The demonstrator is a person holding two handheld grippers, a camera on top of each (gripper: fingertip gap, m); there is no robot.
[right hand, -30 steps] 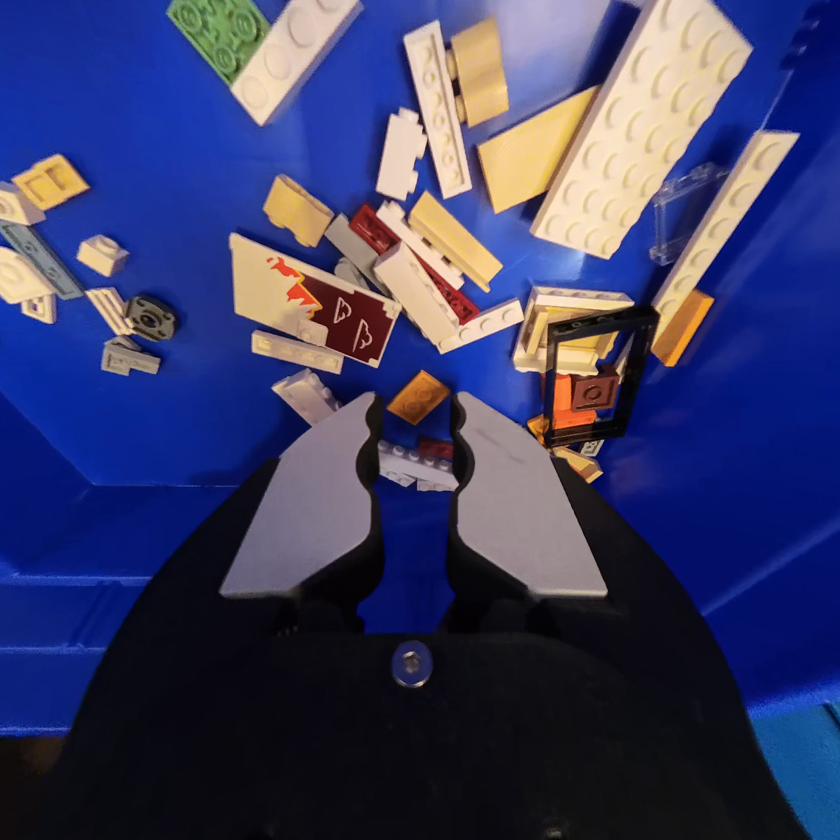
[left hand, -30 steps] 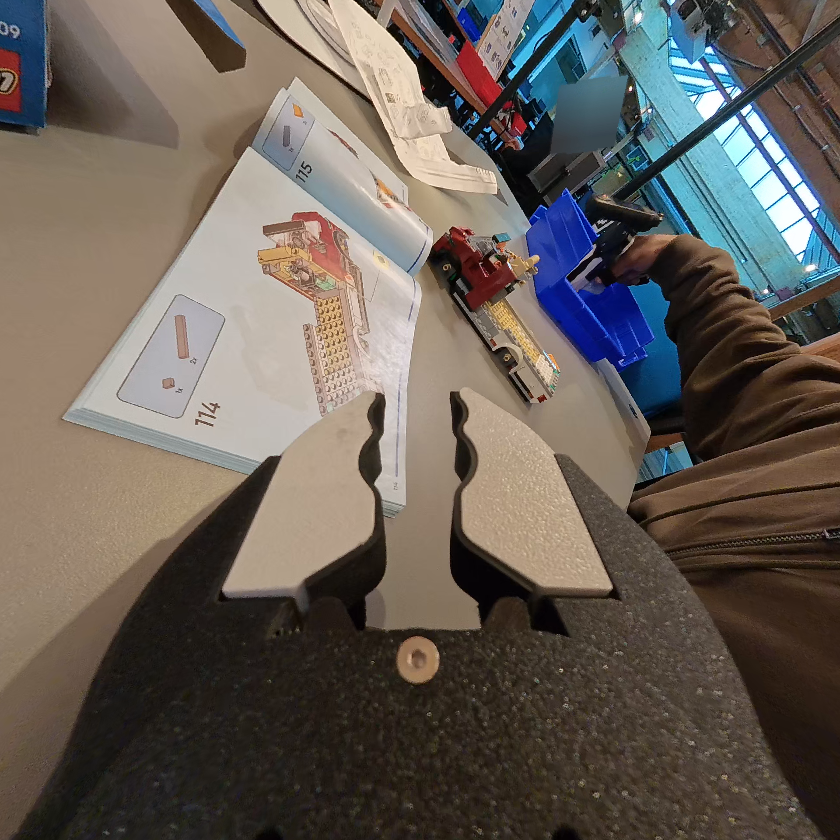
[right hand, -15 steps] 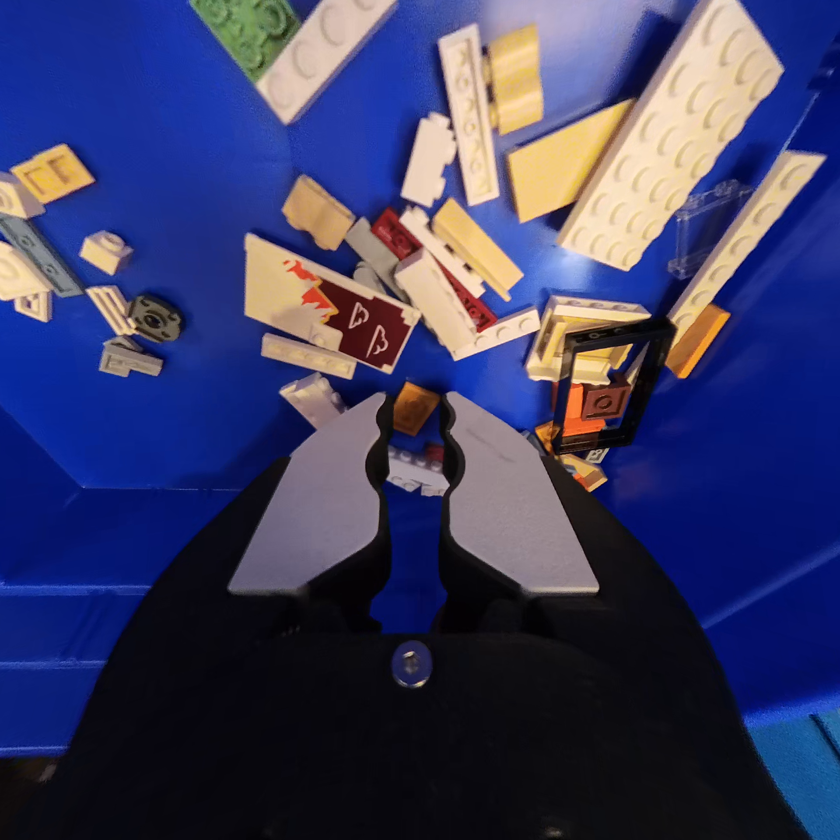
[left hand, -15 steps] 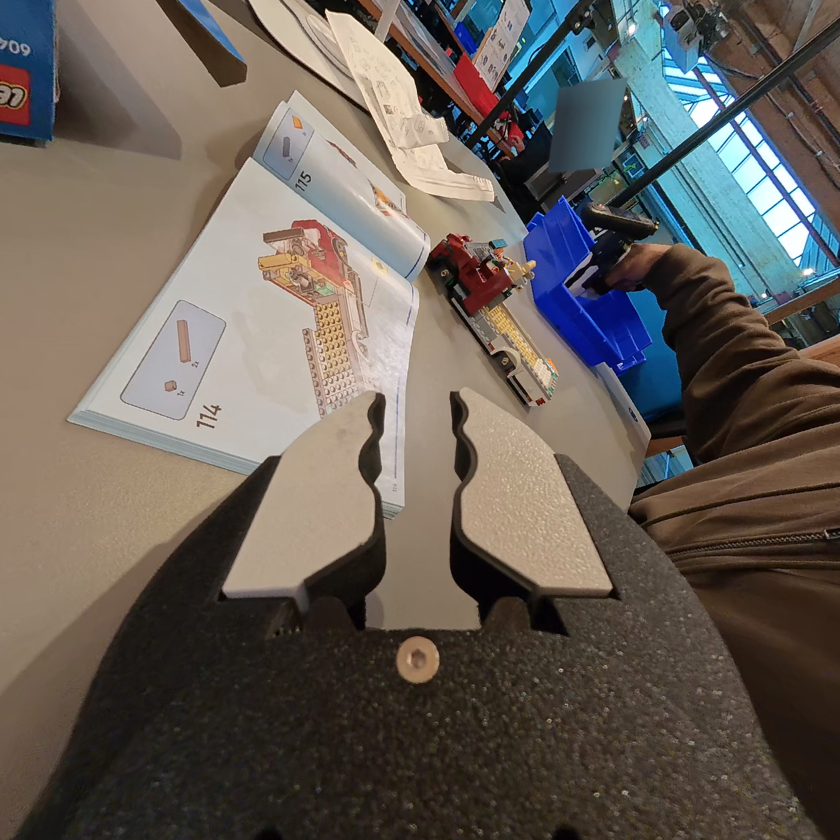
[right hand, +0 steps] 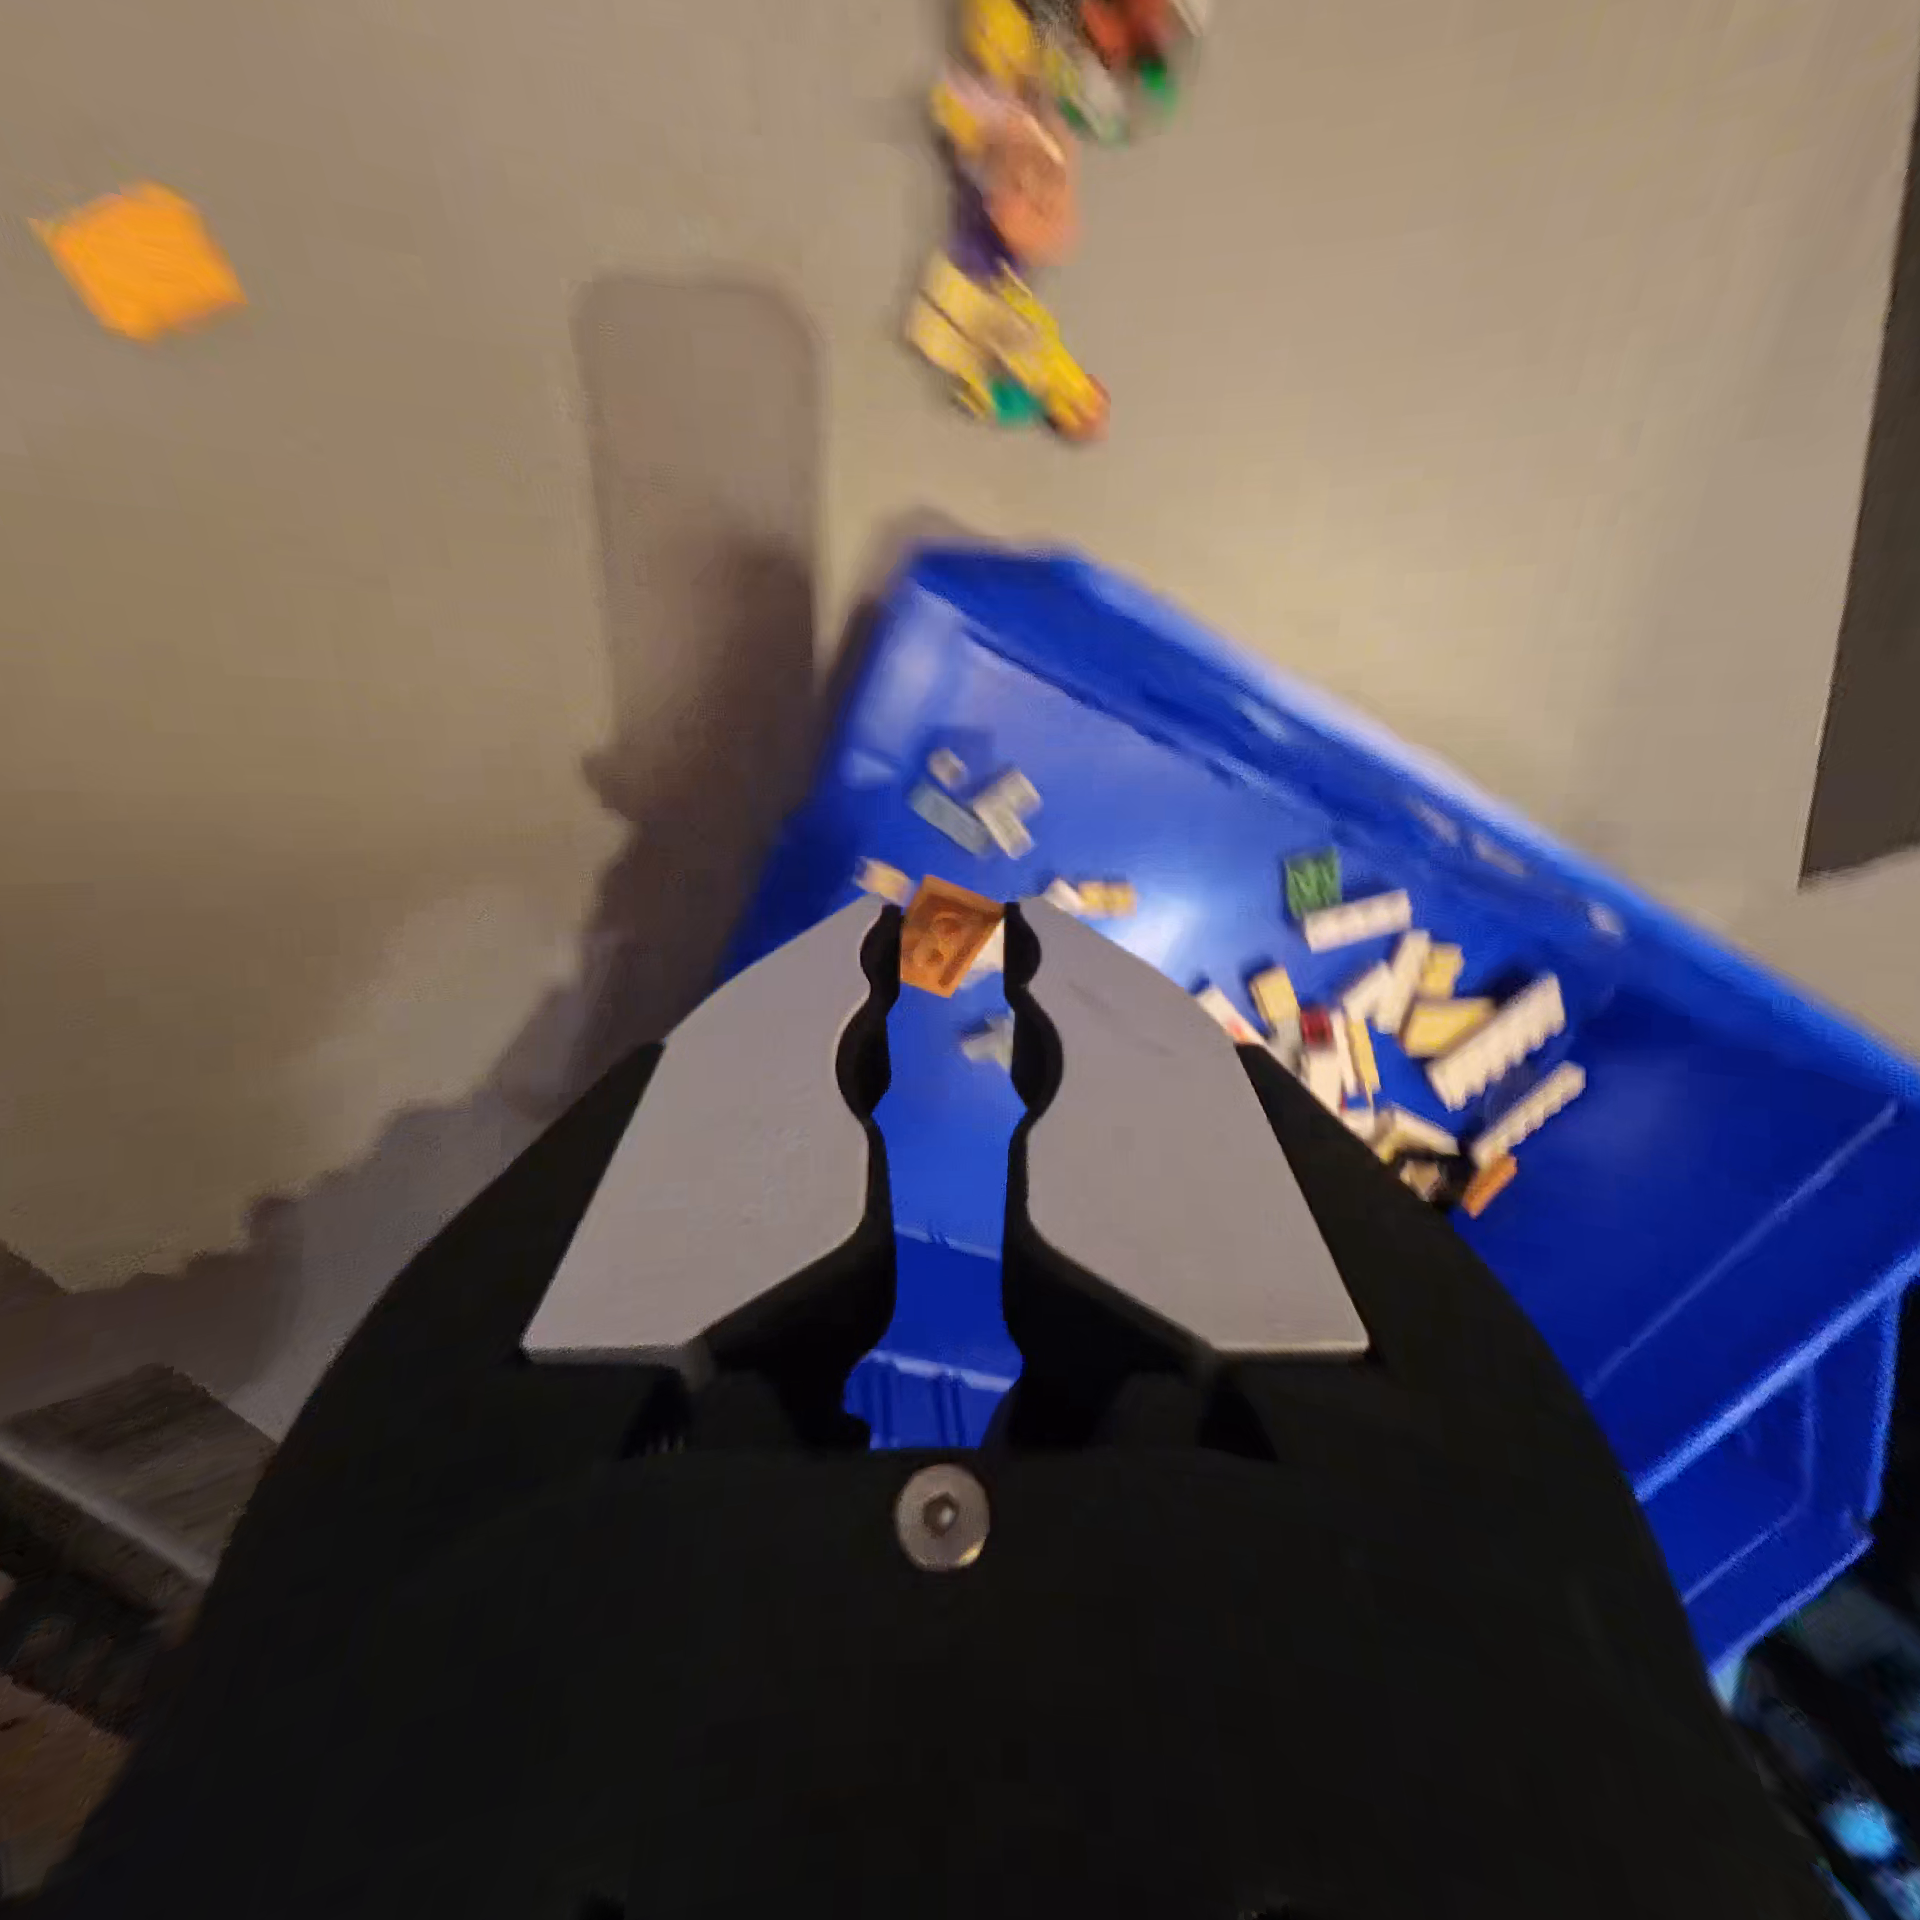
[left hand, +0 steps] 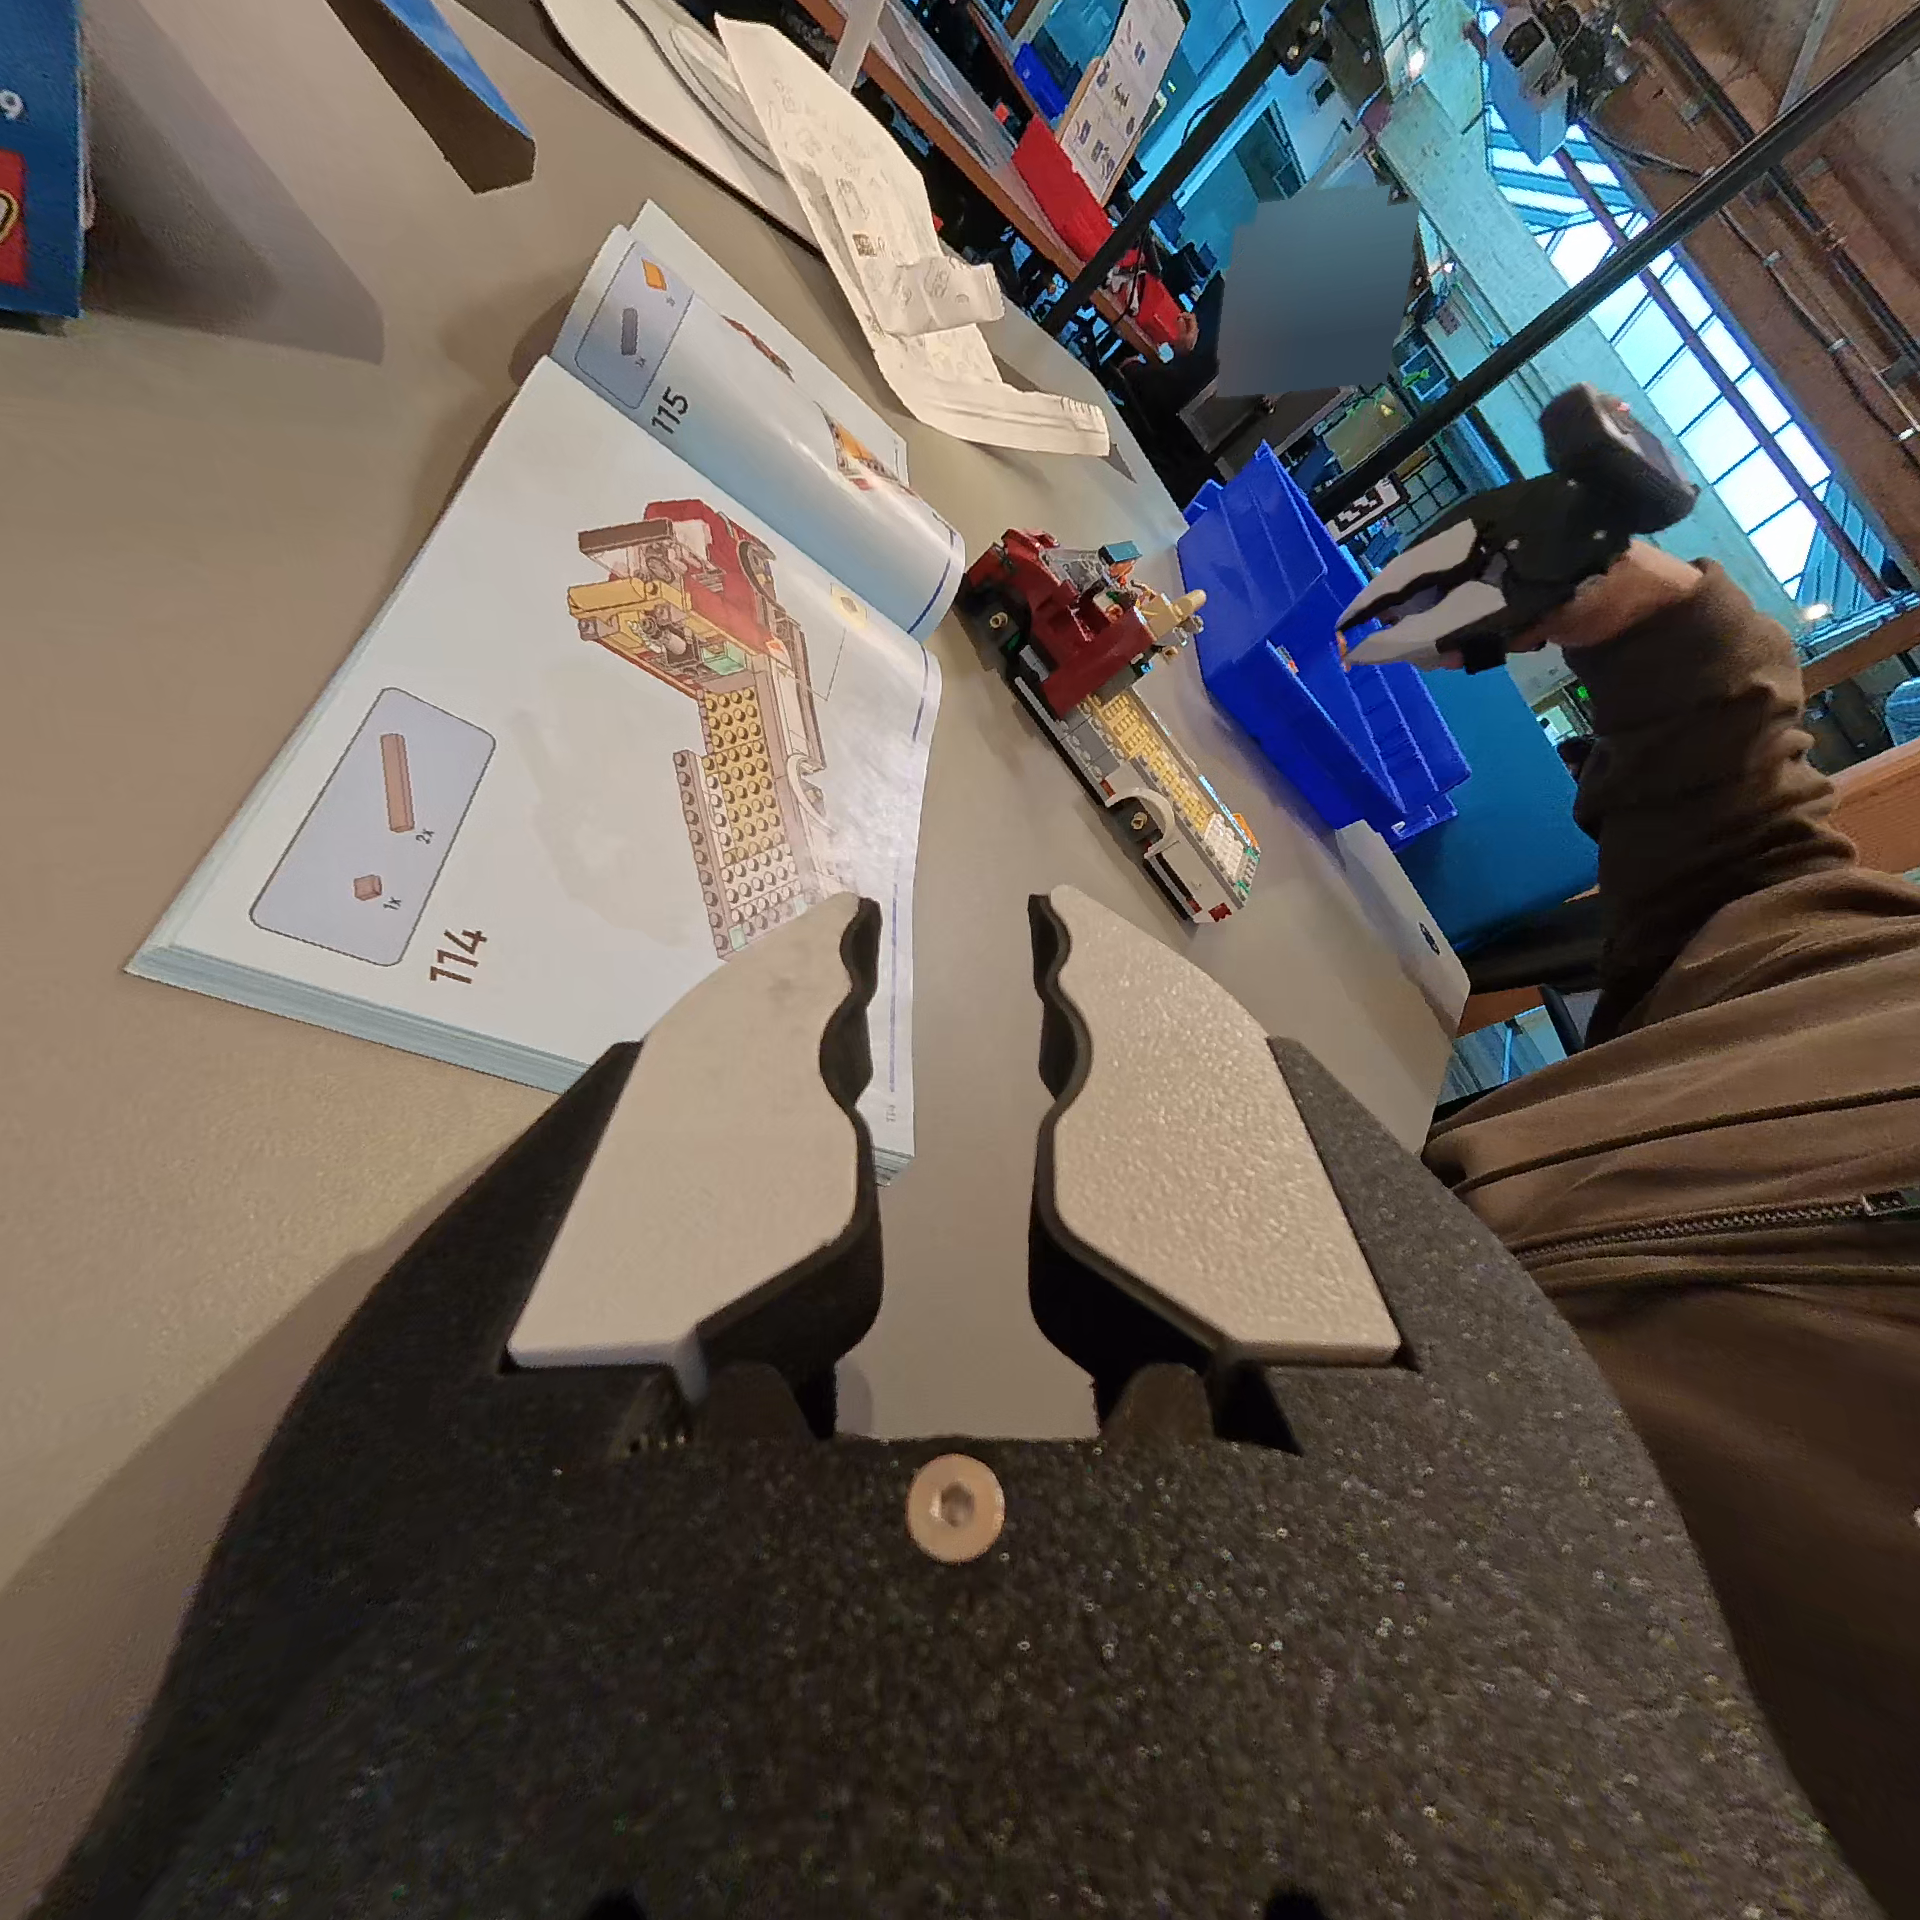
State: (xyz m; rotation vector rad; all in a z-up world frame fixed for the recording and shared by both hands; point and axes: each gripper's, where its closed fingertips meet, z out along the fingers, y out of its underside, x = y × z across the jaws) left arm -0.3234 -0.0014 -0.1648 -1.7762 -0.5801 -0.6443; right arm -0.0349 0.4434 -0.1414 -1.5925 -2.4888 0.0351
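Grey table [left hand: 187, 623] holds an open booklet [left hand: 582, 748] left; left gripper [left hand: 954, 914] rests apart near it, so only the right gripper [right hand: 943, 914] clamps 1 orange plate [right hand: 945, 948] above the blue bin [right hand: 1714, 1174]

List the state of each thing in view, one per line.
Left claw: open, bare, above the table.
Right claw: shut on an orange brick, lifted over the blue bin.
Booklet: lying open.
Blue bin: open-topped, loose bricks inside.
Model truck: partly built, on the table.
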